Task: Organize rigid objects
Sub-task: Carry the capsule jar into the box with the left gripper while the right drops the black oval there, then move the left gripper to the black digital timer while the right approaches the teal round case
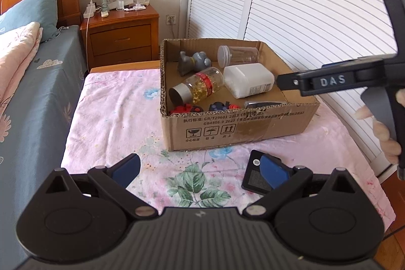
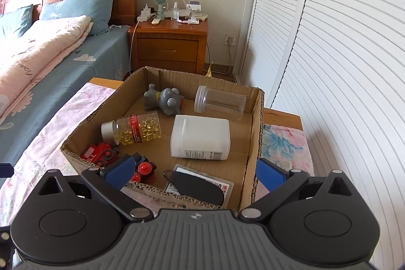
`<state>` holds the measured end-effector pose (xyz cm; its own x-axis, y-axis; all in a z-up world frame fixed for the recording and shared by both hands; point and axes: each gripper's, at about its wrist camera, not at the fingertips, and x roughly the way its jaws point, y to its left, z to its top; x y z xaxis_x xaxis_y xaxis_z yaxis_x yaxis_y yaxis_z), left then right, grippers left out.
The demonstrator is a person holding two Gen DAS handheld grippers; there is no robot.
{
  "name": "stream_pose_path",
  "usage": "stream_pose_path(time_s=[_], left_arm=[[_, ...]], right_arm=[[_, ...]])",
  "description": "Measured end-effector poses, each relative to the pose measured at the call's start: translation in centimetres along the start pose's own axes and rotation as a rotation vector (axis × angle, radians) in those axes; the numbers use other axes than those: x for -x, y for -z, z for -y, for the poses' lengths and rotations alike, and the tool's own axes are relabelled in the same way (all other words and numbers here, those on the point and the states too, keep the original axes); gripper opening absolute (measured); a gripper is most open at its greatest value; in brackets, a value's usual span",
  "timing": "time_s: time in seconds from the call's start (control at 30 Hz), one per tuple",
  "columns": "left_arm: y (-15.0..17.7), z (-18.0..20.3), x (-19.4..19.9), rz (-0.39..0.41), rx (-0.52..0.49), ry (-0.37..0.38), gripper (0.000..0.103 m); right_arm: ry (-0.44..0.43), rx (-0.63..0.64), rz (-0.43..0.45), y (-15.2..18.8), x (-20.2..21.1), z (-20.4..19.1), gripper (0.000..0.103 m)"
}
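So the cardboard box [image 2: 253, 133] sits on the pink floral cloth [image 1: 114, 113], holding a white bottle [image 2: 200, 137], capsule jar [image 2: 136, 130] and toy cars [image 2: 101, 153]. Right gripper [image 2: 195, 172] gapes wide above it, empty. Left gripper [image 1: 200, 172] is spread too, beside a black case [image 1: 253, 176].

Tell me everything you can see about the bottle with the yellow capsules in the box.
The capsule bottle is clear, plastic-looking, with a grey cap and a red label band, and about half full of glossy yellow softgels. It lies on its side on the floor of the cardboard box, cap towards the box's left wall. The grey toy lies behind it, the white bottle to its right, a red toy car just in front. No gripper touches it.
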<state>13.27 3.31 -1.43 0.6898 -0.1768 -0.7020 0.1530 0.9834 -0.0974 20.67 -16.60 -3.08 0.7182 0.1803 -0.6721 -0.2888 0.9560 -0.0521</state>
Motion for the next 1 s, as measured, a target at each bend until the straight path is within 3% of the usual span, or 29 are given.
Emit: stream_pose_path(time_s=[0.23,0.63,1.0], left_arm=[[0.6,-0.3,0.3,-0.005,0.015,-0.033,0.100],[1.7,-0.8,-0.1,0.001,0.023,-0.027,0.100],[2.1,0.2,-1.6,-0.051,0.000,-0.030,0.100]], right_arm=[[-0.007,-0.032,-0.014,3.0,1.0,-0.5,0.103],[-0.028,0.010,-0.191,11.4,-0.4,-3.2,0.103],[-0.014,-0.029,-0.205,13.3,-1.7,-1.9,0.103]])
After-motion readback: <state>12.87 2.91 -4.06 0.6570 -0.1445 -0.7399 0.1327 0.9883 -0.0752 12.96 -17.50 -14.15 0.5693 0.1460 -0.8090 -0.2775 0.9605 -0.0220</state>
